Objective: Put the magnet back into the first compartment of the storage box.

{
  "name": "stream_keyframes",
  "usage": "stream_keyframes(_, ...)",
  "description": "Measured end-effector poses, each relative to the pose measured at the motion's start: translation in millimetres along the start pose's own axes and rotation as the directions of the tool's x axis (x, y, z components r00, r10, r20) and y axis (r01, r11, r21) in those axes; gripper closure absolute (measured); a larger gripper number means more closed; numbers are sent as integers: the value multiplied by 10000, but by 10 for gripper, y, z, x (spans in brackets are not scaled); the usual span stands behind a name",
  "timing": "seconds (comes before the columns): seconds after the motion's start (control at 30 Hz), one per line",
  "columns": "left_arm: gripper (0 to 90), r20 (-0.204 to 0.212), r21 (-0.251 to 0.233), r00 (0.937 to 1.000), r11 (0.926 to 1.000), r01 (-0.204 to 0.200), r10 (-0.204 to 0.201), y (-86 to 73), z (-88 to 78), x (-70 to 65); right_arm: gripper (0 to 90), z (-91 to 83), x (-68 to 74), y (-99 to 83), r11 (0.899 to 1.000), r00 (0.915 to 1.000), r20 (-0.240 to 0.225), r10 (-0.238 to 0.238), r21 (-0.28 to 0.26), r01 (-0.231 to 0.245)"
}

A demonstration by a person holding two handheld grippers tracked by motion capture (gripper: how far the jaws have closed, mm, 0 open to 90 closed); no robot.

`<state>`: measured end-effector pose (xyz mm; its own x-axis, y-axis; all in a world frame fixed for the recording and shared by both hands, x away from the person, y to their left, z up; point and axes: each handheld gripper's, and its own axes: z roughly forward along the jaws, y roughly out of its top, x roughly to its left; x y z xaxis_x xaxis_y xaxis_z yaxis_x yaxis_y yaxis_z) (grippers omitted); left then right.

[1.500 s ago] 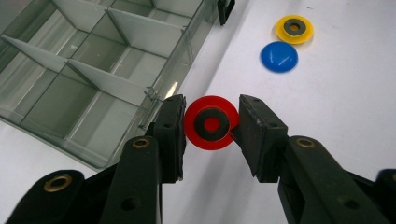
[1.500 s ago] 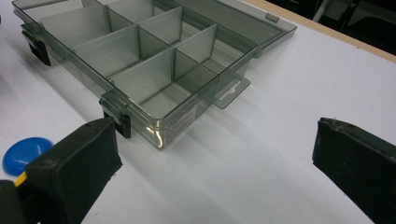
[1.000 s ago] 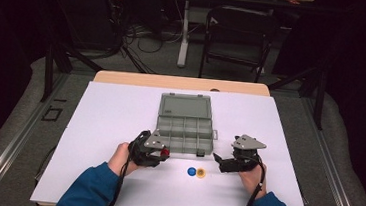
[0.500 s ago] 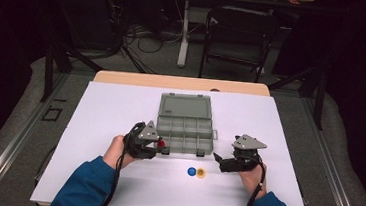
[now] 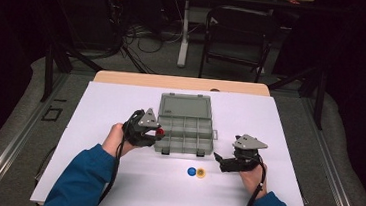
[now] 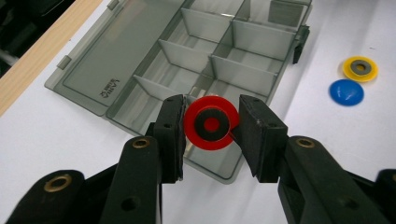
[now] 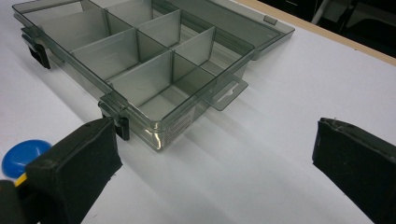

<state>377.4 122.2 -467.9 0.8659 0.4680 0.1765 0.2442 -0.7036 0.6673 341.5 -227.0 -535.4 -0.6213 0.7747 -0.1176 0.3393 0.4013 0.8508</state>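
We see a dark room with a chair [image 5: 237, 37] and cables on the floor behind the white bench [image 5: 114, 177], whose far edge shows bare wood. On the bench lies an open grey box [image 5: 185, 128] with its lid folded flat behind it and its compartments bare. Our left claw [image 5: 157, 133] grips a red disc [image 6: 211, 122] by its edges, above the box's near left corner. In the left gripper view the disc shows a dark ring in its middle, which the high view leaves too small to tell. A blue disc [image 5: 191, 171] and a yellow disc [image 5: 201, 173] lie side by side in front of the box, between the hands. Our right claw [image 5: 220, 162] rests just right of them with its jaws spread wide on nothing.
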Motion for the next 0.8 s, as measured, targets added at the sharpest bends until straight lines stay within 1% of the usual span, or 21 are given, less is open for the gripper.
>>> stream_keyframes(0.2,621,-282,95,9995,9999,111,-108,24,0,120,0,0,-2,0,10000,10000,-9,36,23,-36)
stream_keyframes(0.3,621,-358,165,9993,9998,125,-119,37,18,173,0,1,-4,0,10000,10000,1,56,28,-56)
stream_keyframes(0.53,621,-394,263,9990,9994,222,-212,79,86,272,0,5,-6,-2,10000,10000,2,58,47,-58)
stream_keyframes(0.63,621,-409,343,9990,9992,212,-198,95,127,305,0,3,-4,-1,10000,10000,-1,54,54,-54)
stream_keyframes(0.67,621,-432,325,9987,9991,277,-263,99,144,311,0,4,-4,-1,10000,10000,3,42,65,-42)
stream_keyframes(0.8,621,-433,419,9986,9986,317,-298,118,199,352,0,4,-6,-2,10000,10000,19,38,60,-38)
